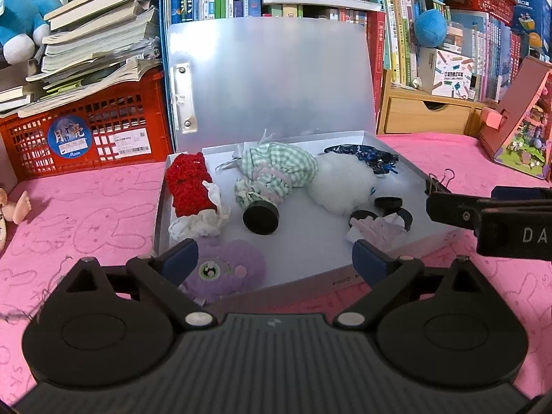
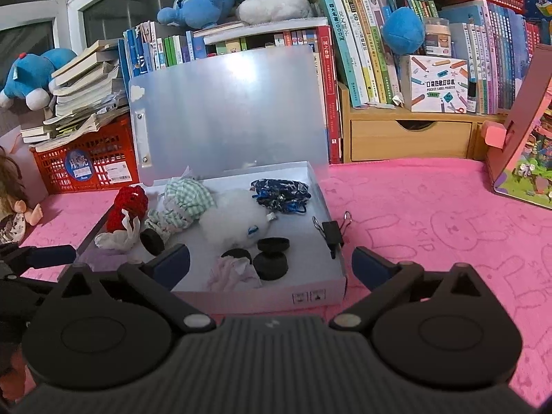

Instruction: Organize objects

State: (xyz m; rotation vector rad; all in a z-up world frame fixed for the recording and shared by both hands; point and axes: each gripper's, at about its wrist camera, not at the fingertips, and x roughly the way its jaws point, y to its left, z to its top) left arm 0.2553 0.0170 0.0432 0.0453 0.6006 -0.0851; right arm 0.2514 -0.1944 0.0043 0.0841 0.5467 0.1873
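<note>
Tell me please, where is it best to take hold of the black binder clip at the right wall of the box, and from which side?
Grip the black binder clip by its black body, fingers on the two flat faces, coming from above. Its wire handles stick up and outward, too thin and springy to pinch, and the box wall probably blocks a low approach.

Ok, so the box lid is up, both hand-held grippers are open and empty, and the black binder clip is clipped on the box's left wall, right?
Not quite: the black binder clip sits on the box's right wall, as the right wrist view shows. The lid is up, and the left hand-held gripper and right hand-held gripper are open and empty.
</note>
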